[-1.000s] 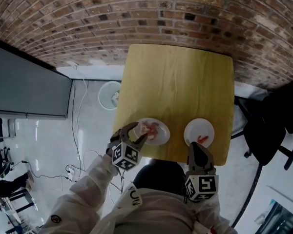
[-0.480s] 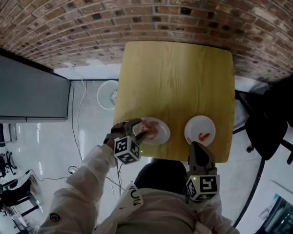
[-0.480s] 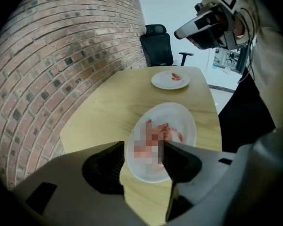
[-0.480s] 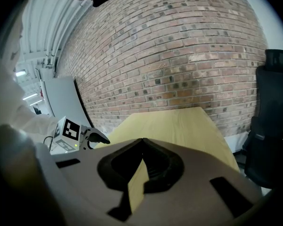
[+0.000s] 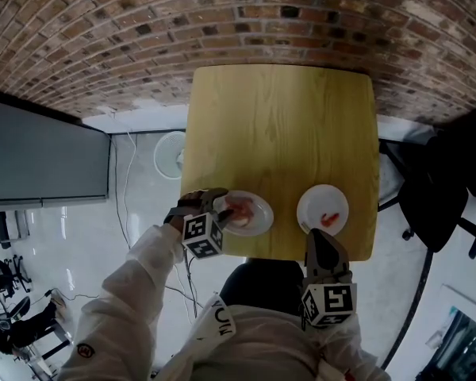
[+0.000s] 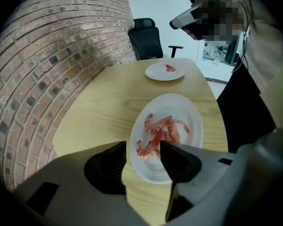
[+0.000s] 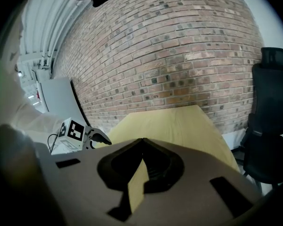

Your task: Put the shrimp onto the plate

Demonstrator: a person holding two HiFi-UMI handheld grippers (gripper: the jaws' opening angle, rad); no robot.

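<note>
Pink shrimp (image 6: 155, 138) lie heaped on the near white plate (image 6: 191, 149), just ahead of the left hand-held gripper (image 6: 144, 147). Its jaws are released and frame the nearest shrimp, whose long axis runs 7 to 1 o'clock in that view. In the head view the second plate (image 5: 317, 199) sits at 3 o'clock across the surface (image 5: 285, 133), near the right hand-held gripper (image 7: 142, 141), which is clenched on nothing.
</note>
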